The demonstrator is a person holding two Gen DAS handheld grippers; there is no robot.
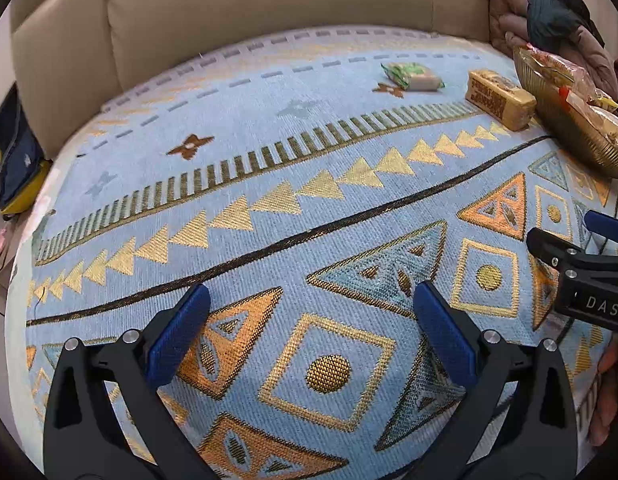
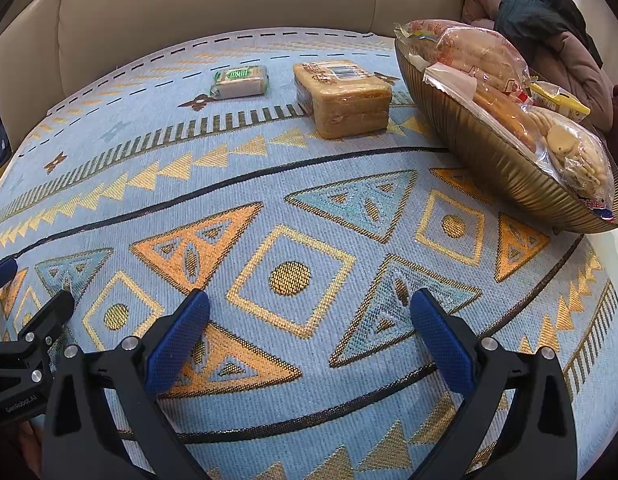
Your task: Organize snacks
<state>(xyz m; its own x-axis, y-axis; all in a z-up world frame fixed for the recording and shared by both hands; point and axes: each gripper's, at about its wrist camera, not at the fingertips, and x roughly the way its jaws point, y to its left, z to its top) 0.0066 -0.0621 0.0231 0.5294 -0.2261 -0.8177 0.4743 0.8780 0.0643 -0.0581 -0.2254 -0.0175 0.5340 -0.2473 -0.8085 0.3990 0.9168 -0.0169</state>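
Blue-padded fingers of the right gripper (image 2: 309, 320) hang apart and empty over the patterned blue cover (image 2: 293, 208); the left gripper (image 1: 311, 316) is the same, jaws wide, nothing between them.

By size: the sofa (image 2: 213, 4) behind, then the cover, then the gold bowl (image 2: 489, 160) at the far right, already piled with bagged snacks. Two snacks lie loose on the cover: a tan block (image 2: 343, 98) just left of the bowl, and a smaller green pack (image 2: 240, 82) further left, apart from it.

Likely step: get the loose ones into the bowl. The right gripper seems better placed for the block; I would close across its narrower sides, squeeze gently since the wrap looks soft, and lower it onto the pile, not drop it.

Only the right view shows the bowl's contents clearly and the block's barcode label. Only the left view shows a dark bag (image 1: 13, 152) wedged at the sofa's left end.
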